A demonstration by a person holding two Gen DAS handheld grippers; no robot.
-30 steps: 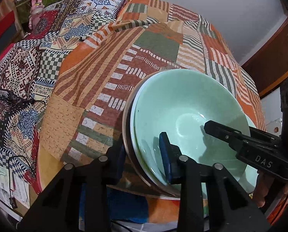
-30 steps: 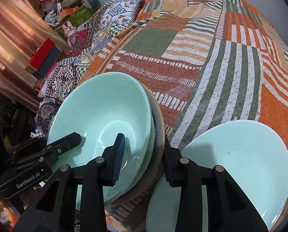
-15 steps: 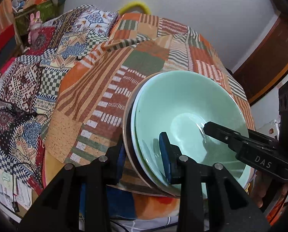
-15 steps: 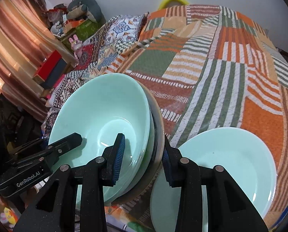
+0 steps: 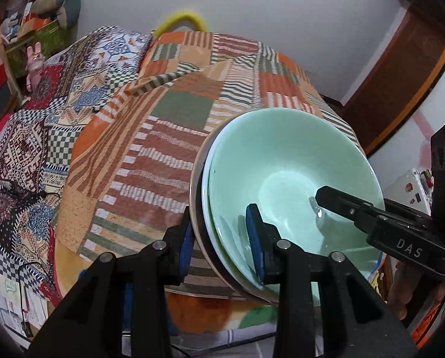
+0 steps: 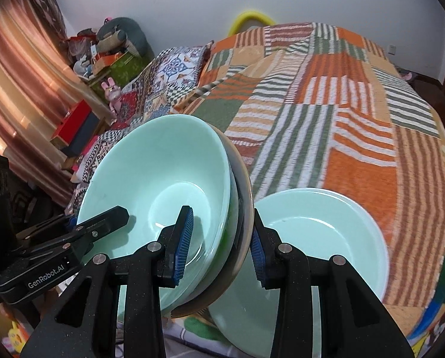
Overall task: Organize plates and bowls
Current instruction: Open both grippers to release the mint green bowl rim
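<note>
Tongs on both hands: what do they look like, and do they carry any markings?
Both are matte black plastic with silver screws at the joints and ribbed blue pads. The left tongs show "GenRobot.AI" in white along one finger in the right wrist view. The right tongs show "DAS" in white in the left wrist view. No cables visible on either.

Patchwork-covered bed [image 6: 327, 113], white wall [image 6: 177, 6]

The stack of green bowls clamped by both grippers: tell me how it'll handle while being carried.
The stack of bowls looks glazed and glossy, so probably slippery under the pads. It is several nested dishes, so likely heavy and breakable. The left gripper and right gripper pinch only opposite rims, so the stack may shift if tilted.
</note>
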